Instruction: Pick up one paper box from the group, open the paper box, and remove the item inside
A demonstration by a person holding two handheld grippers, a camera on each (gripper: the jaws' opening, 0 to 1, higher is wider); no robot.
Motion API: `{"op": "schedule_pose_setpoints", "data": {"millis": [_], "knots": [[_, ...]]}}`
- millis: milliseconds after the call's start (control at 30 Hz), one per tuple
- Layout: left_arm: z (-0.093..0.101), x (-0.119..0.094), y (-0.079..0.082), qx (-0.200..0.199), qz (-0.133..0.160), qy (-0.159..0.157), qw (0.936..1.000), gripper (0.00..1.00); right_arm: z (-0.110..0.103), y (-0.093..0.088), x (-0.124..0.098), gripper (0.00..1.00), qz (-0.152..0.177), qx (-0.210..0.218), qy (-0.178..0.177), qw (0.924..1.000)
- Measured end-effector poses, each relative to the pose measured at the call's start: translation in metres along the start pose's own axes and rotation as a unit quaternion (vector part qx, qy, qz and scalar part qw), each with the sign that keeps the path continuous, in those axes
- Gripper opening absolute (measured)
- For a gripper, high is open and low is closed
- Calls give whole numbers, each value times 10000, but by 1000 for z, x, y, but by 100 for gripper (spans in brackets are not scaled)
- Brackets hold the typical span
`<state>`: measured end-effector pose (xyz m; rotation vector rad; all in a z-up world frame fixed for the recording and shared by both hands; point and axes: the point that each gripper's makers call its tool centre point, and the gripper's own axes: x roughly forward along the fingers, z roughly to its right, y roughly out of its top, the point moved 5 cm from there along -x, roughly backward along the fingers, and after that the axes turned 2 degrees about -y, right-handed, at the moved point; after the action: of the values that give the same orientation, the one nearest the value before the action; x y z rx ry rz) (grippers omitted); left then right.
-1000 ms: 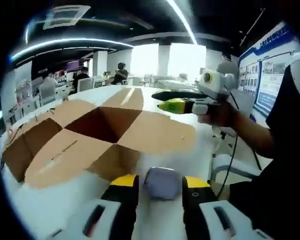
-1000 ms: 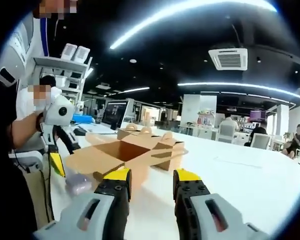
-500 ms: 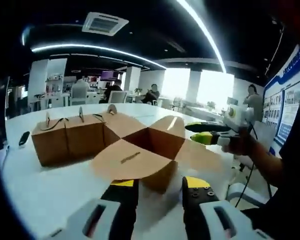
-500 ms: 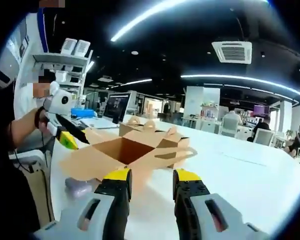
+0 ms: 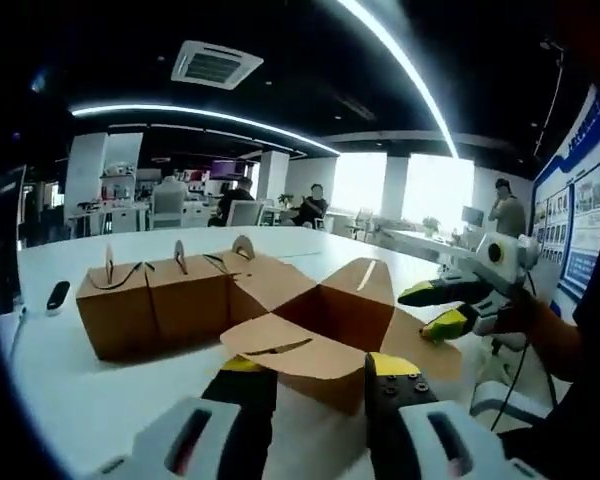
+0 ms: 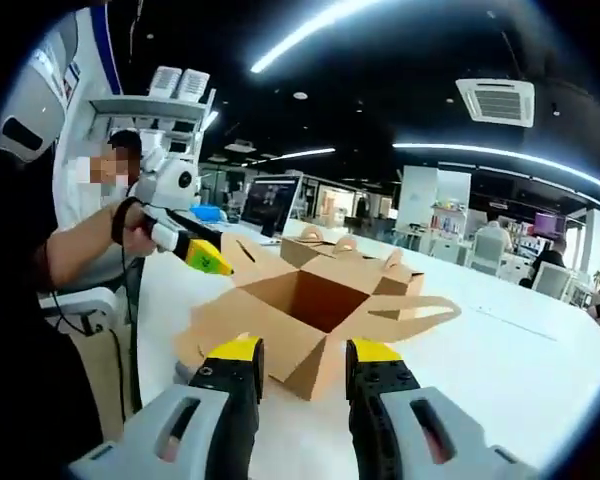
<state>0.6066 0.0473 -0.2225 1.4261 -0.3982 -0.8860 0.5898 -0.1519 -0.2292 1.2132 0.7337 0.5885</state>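
An open brown paper box (image 5: 325, 305) sits on the white table (image 5: 70, 400) with its flaps spread wide, its inside (image 6: 315, 298) dark and bare as far as I can see. Two closed boxes (image 5: 150, 300) with handle tabs stand against its left side in the left gripper view, and behind it (image 6: 355, 262) in the right gripper view. My left gripper (image 5: 320, 372) hovers open just before the near flap; it also appears hand-held at the box's left (image 6: 202, 252). My right gripper (image 6: 305, 358) is open near the box's front corner, and is seen at the box's right (image 5: 442, 305).
A small dark device (image 5: 56, 295) lies on the table at the far left. A monitor (image 6: 270, 205) and shelves (image 6: 145, 110) stand behind the boxes. A person's sleeve (image 5: 580, 340) is close on the right, and people sit in the background (image 5: 310, 205).
A second ago a purple item lay on the table between my left jaws; it is out of sight now. Both cameras have shifted, and the open box looms larger in the right gripper view.
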Motion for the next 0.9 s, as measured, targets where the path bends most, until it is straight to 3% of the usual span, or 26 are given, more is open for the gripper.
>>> {"op": "schedule_pose_setpoints", "data": {"millis": [333, 467, 700, 900], "knots": [[-20, -1, 5, -196, 270, 314, 9989, 36, -22, 6, 6, 34, 8, -128, 266, 9996], [-22, 0, 9, -212, 368, 290, 9987, 36, -24, 6, 7, 34, -17, -166, 330, 9993], [-27, -10, 5, -309, 456, 421, 9976, 36, -13, 9, -8, 37, 63, -24, 230, 9997], [-32, -24, 3, -522, 663, 637, 9944, 36, 10, 5, -26, 36, 245, 240, -56, 9994]]}}
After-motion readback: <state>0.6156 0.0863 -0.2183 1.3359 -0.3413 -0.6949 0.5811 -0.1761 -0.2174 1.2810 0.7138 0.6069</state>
